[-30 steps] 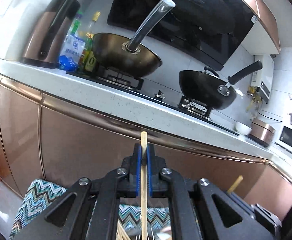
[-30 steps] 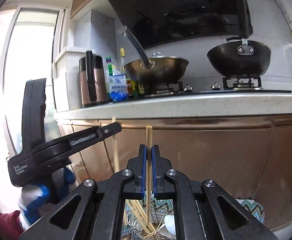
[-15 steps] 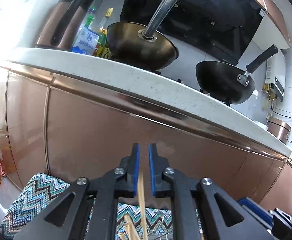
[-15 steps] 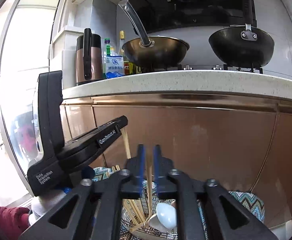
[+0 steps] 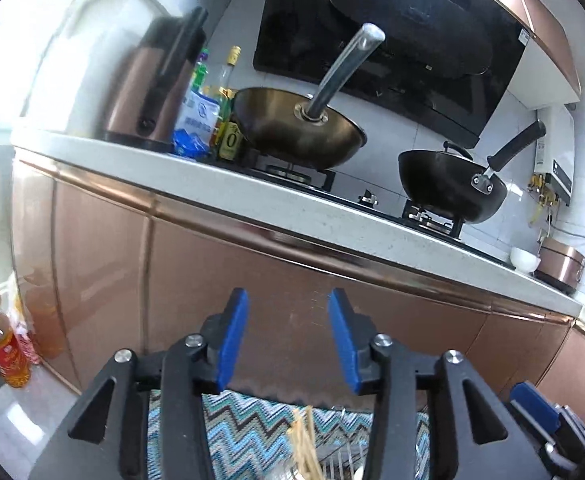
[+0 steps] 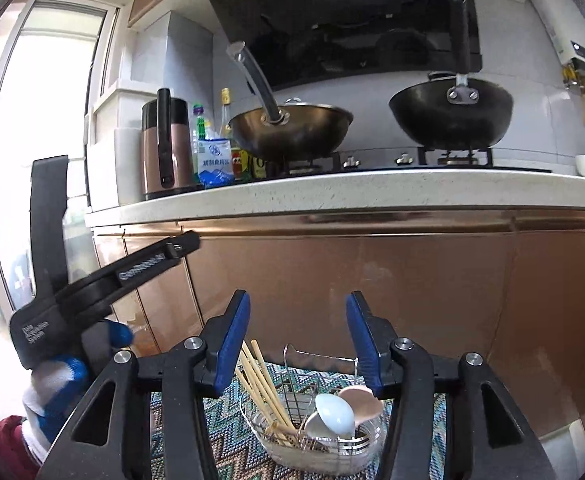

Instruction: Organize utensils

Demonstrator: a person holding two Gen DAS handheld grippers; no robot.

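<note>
Below both tools, chopsticks [image 6: 266,390] and spoons [image 6: 334,414] stand in the wire basket [image 6: 292,360] on the zigzag mat [image 6: 180,416]. Left tool [image 5: 288,340] and right tool [image 6: 298,338] are opening, empty; sorting looks nearly done.

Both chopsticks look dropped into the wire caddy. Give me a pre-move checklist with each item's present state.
1. Left gripper empty: ok, jaws opening, nothing between them.
2. Right gripper empty: ok, jaws opening, nothing between them.
3. Chopsticks in wire caddy: ok, leaning in its left side.
4. Spoons in caddy: ok, right side, apart from the chopsticks.
5. Caddy upright on zigzag mat: ok.
6. More utensils left outside the caddy: cannot tell.
</note>
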